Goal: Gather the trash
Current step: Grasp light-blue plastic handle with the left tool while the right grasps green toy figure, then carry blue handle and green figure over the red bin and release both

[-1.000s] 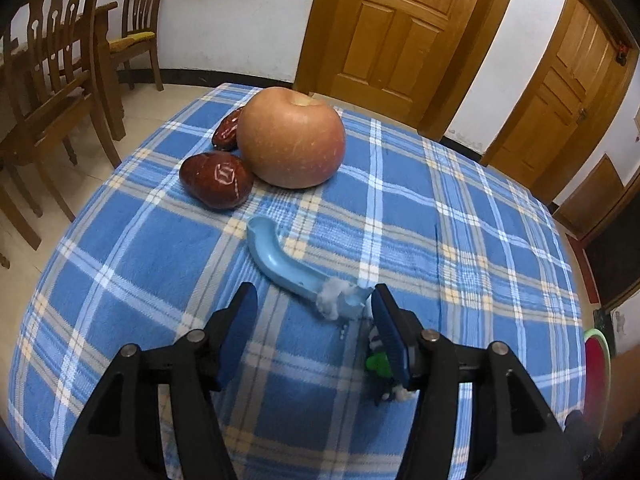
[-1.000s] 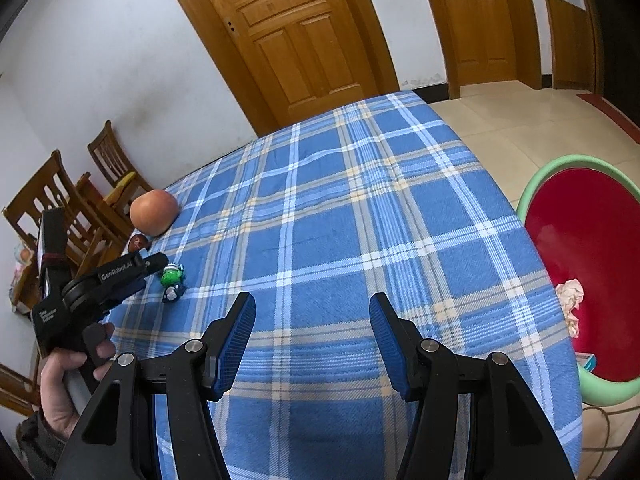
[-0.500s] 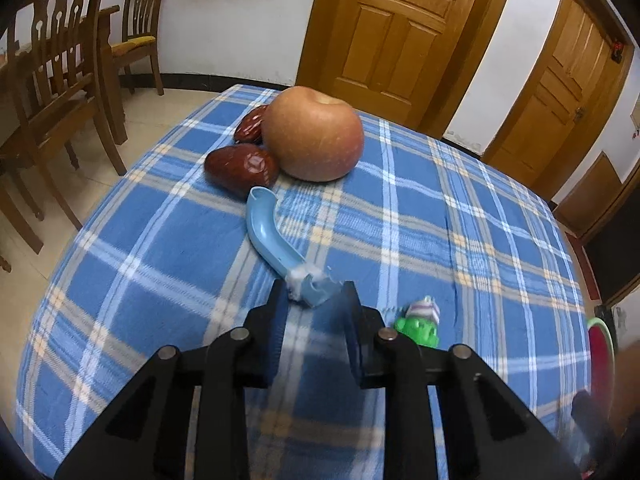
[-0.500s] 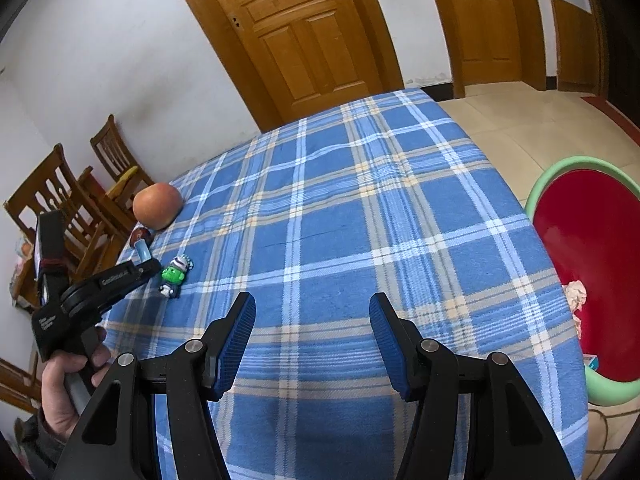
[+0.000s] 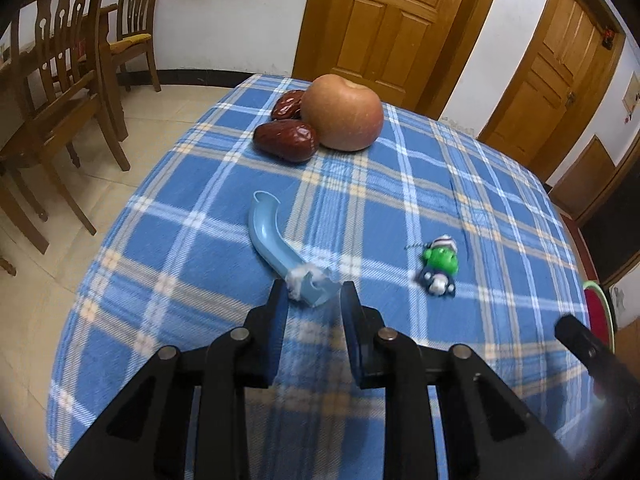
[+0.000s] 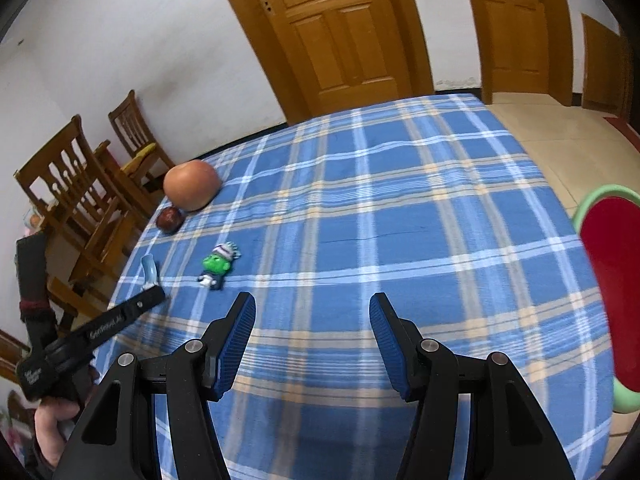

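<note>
My left gripper (image 5: 313, 300) is shut on the near end of a broken light-blue plastic piece (image 5: 269, 236) with white fluff on it, held above the blue plaid tablecloth (image 5: 400, 208). The piece also shows in the right wrist view (image 6: 150, 270), sticking out of the left gripper (image 6: 154, 294). My right gripper (image 6: 312, 320) is open and empty above the near middle of the table. The red bin with a green rim (image 6: 612, 292) stands on the floor beyond the table's right edge.
An apple (image 5: 342, 112) and two red dates (image 5: 287, 140) lie at the table's far left. A small green toy figure (image 5: 439, 266) lies to the right of the blue piece. Wooden chairs (image 5: 52, 92) stand left of the table. Wooden doors are behind.
My left gripper has closed on the blue plastic piece and lifted it, pulling back from the apple. The right gripper has swung left, so the bin sits further right in its view.
</note>
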Tool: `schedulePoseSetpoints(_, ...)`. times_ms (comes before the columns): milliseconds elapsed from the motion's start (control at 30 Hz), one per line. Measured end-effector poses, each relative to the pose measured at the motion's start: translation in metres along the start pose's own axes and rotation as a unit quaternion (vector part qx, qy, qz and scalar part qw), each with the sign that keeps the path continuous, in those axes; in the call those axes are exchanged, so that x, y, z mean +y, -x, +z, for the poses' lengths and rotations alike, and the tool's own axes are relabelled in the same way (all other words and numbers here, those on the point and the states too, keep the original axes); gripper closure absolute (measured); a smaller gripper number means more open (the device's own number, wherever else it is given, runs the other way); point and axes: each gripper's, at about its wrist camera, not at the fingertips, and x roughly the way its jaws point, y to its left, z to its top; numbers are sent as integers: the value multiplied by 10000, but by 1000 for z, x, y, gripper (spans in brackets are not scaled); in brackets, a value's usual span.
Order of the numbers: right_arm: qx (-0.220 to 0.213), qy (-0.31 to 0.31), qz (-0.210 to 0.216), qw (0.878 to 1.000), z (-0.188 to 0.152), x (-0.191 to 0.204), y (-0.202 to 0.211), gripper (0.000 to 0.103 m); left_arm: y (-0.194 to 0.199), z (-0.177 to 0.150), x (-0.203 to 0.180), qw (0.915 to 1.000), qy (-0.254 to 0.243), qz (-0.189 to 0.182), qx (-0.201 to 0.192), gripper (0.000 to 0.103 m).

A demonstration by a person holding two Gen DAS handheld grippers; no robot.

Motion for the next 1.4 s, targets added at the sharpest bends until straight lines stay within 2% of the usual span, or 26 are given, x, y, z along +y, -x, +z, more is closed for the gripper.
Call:
schedulePoseSetpoints(200,200,165,145,9996,0,32,-29,42,5,-4,13,10000,-1,79,-2,77)
schedulePoseSetpoints(500,339,343,77,9988,8,69,-70,42,7,-7,25,9999,60,111,-31,77)
schedulePoseSetpoints(700,246,509,26,9984,12,83,-83,43,8,-8,26,9999,78,72,-57,77)
schedulePoseSetpoints(800,200,641,-127,9977,13,88,-87,53,8,-8,26,9999,81,71,-55,77)
schedulePoseSetpoints(867,177,757,-223,9967,13,92,-90,65,8,-8,26,9999,83,63,-58,77)
schedulePoseSetpoints(900,169,804,-234,9963,12,93,-90,67,8,-8,26,9999,80,64,-59,77)
schedulePoseSetpoints(967,199,831,-101,9963,12,94,-90,79,9,-8,25,9999,82,28,-52,77)
schedulePoseSetpoints(1000,205,865,-105,9960,12,95,-89,79,9,-8,25,10000,79,10,-51,77)
schedulePoseSetpoints(1033,208,897,-70,9957,11,95,-88,85,9,-8,24,10000,73,2,-57,77)
schedulePoseSetpoints(1400,227,620,248,9975,6,76,-63,85,19,-9,7,9998,-53,-164,-128,77)
